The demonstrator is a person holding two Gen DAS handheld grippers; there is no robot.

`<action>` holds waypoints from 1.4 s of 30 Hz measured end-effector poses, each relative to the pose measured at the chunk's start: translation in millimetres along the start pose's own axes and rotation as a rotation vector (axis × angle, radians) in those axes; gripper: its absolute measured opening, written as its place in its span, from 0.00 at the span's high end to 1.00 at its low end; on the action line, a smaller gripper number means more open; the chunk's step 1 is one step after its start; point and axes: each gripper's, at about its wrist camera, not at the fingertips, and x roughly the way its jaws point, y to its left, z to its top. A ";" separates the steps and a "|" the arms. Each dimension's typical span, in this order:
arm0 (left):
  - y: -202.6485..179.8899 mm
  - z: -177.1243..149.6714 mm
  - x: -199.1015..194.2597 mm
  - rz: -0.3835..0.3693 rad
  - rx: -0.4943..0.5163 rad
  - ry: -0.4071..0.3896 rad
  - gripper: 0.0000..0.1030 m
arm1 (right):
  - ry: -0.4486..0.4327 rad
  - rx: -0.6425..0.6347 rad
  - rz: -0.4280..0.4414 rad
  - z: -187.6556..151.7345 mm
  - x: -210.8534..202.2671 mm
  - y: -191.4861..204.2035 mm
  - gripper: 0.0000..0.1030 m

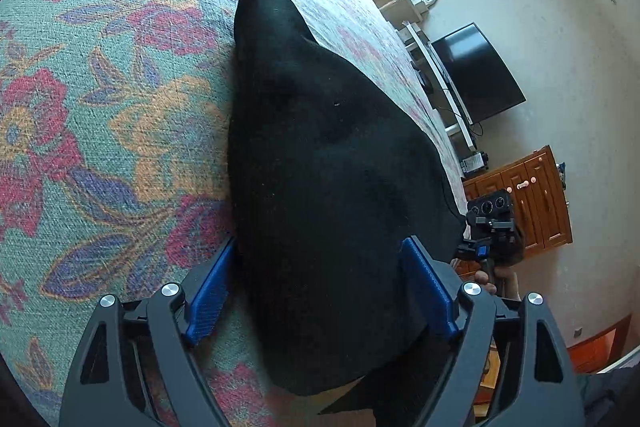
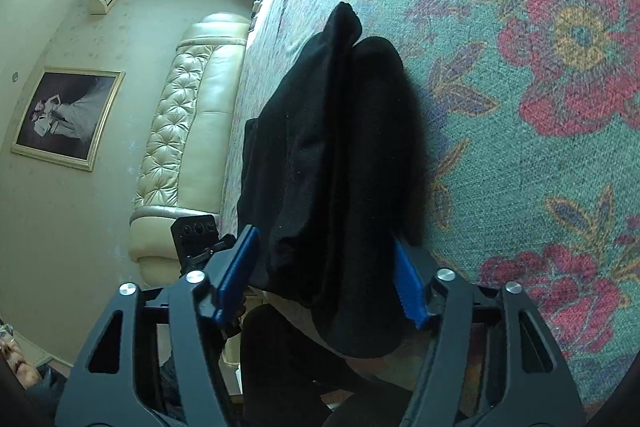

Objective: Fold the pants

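The black pants (image 1: 320, 155) lie folded lengthwise on a floral bedspread (image 1: 100, 87), stretching away from me. My left gripper (image 1: 320, 291) is open, its blue pads (image 1: 210, 299) on either side of the near end of the pants, which hangs over the bed's edge. In the right wrist view the pants (image 2: 340, 155) show as two stacked layers. My right gripper (image 2: 324, 275) is open too, its blue pads (image 2: 406, 283) straddling the near end. The right gripper (image 1: 490, 227) also shows in the left wrist view, off the bed's edge.
The bedspread (image 2: 540, 107) covers the whole bed. A cream tufted headboard (image 2: 188, 131) stands at one end. A television (image 1: 476, 75), a white shelf and a wooden cabinet (image 1: 536, 195) stand by the wall beyond the bed's edge.
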 end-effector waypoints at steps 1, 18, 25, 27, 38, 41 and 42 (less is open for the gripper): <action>-1.3 0.5 1.4 -0.003 -0.002 0.005 0.21 | 0.000 0.000 -0.002 -1.2 -1.1 -2.7 0.58; -5.2 14.9 -11.4 0.058 0.002 -0.047 0.16 | -0.114 -0.081 -0.015 17.0 -33.5 1.0 0.17; 23.7 86.1 8.5 0.101 -0.049 -0.053 0.16 | -0.102 -0.038 -0.009 74.7 -4.7 -6.0 0.15; 26.3 103.2 17.7 0.102 -0.055 -0.067 0.16 | -0.094 -0.030 0.017 88.5 5.6 -5.2 0.14; 16.6 116.7 46.9 0.118 0.036 -0.079 0.20 | 0.051 -0.071 -0.011 102.7 42.6 -6.1 0.57; 16.5 113.8 49.8 0.118 0.047 -0.061 0.65 | 0.032 -0.073 -0.005 99.9 42.3 -5.1 0.59; 14.0 112.5 49.9 0.112 0.066 -0.065 0.69 | 0.028 -0.073 -0.004 99.3 42.1 -4.1 0.60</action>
